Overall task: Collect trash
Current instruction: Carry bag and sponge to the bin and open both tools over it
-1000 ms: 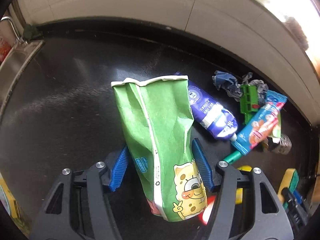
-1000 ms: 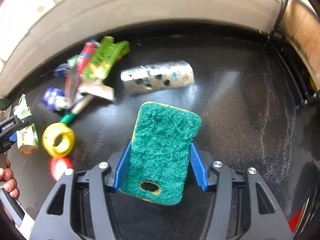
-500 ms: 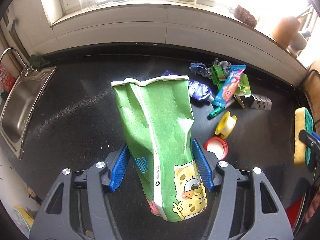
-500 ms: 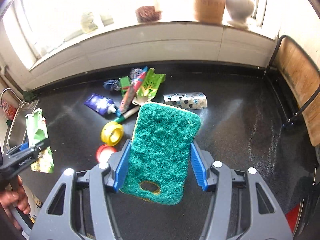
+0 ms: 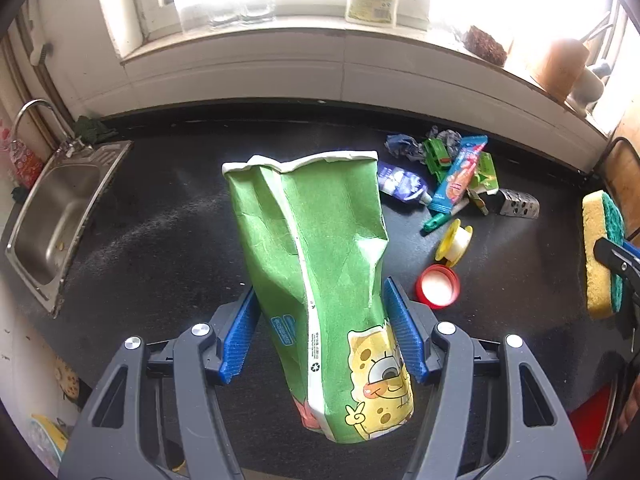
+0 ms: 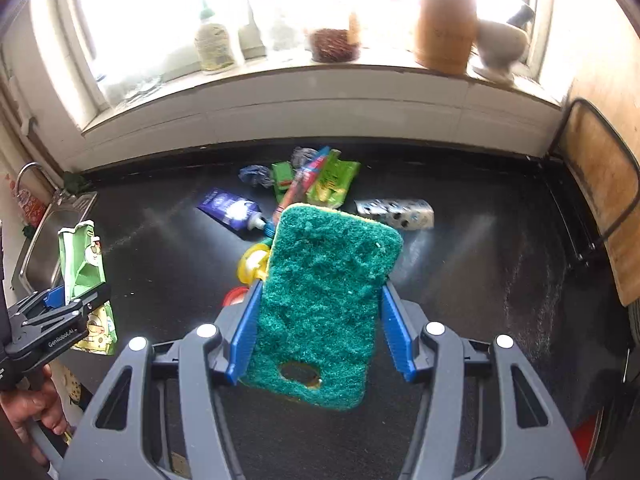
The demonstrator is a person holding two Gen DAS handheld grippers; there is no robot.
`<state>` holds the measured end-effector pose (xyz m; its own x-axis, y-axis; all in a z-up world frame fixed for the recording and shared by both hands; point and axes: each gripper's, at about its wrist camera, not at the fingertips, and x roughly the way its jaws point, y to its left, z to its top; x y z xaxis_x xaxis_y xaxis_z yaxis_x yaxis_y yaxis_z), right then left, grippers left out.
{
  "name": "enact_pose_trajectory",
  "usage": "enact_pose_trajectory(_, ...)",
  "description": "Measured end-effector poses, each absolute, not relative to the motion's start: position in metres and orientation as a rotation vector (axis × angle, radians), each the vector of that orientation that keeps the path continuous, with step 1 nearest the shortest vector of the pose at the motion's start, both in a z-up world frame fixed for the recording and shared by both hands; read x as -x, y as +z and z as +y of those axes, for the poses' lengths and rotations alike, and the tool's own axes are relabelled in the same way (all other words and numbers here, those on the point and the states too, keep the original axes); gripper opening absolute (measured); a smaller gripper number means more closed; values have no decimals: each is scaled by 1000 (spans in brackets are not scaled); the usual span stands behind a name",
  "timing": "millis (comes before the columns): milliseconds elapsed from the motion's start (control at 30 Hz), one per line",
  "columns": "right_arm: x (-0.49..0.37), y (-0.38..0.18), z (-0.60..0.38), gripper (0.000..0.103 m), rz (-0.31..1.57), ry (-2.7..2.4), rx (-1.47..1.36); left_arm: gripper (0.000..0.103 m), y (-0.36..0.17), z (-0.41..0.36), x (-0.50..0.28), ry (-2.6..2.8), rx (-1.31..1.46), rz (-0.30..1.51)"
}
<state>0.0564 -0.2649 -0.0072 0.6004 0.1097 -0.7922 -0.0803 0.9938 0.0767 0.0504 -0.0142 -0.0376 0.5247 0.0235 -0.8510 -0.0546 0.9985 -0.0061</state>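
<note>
Both hand-held grippers have risen, left (image 5: 320, 340) pinching crumpled paper bag (image 5: 316, 264), right (image 6: 316, 332) fuzzy sponge (image 6: 324, 300).

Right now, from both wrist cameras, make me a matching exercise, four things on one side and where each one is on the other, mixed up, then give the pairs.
Things:
1. green paper bag
2. green sponge
3. red lid
4. sink

Places:
A. held in the right tool
B. set into the counter at its left end
C. held in the left tool
D. lying on the counter beside the yellow tape roll

Pairs: 1-C, 2-A, 3-D, 4-B
</note>
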Motion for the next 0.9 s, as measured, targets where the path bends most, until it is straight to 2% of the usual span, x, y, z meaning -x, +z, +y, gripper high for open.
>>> enact_pose_trajectory(267,-61,11,-132,56,889,472,104,61,-11,64,8,251,54,929)
enact_pose_trajectory(500,-11,-4,45,56,930,934,226,61,-25,162,111,497,202,914)
enact_pose_trajectory(700,64,-63,179,56,1061,1235,378,61,-78,221,216,698,299,963)
enact_pose_trajectory(900,123,-149,271,57,1178,1349,560,61,-169,260,283,773,421,1037)
